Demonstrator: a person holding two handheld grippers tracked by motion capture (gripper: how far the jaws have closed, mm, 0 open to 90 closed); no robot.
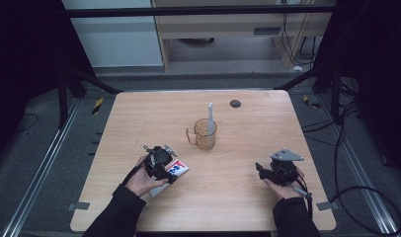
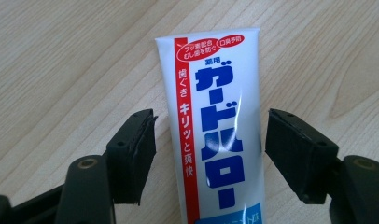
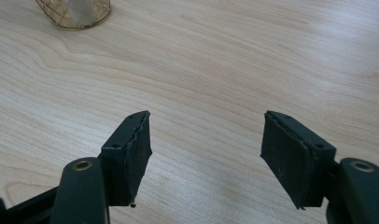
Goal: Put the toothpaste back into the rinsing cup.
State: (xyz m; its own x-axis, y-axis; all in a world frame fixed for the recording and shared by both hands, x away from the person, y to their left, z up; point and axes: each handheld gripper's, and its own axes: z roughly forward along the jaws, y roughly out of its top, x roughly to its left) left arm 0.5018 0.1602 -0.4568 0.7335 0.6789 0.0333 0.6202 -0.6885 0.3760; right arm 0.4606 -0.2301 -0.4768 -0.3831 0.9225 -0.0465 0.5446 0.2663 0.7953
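A white plastic toothpaste tube with blue lettering and a red stripe (image 2: 211, 135) lies flat on the pale wood-grain worktop (image 1: 248, 197), near its front left, with your left claw (image 2: 208, 154) lowered over it. The jaws stand wide on either side of the tube, a gap between each black pad (image 2: 136, 149) and the tube's edges, so nothing is gripped. In the high view your left hand (image 1: 141, 180) angles that claw (image 1: 170, 174) forward and to the right, the dark sleeve entering from the bottom edge.

Your right claw (image 3: 204, 154) rests well apart at the front right, jaws spread wide over bare wood and pointing toward the worktop's middle; your right hand (image 1: 282, 185) cups it from behind, its grey three-cornered plate (image 1: 286, 156) on top.

At the worktop's centre stands an amber see-through plastic mug with a handle (image 1: 204, 134), one white toothbrush (image 1: 210, 118) upright inside it. A small dark round disc (image 1: 235, 103) lies near the far edge.

Count: one tube, one mug, one toothbrush, one disc, two claws. Around the worktop are grey carpet, black frame bars and trailing cables.
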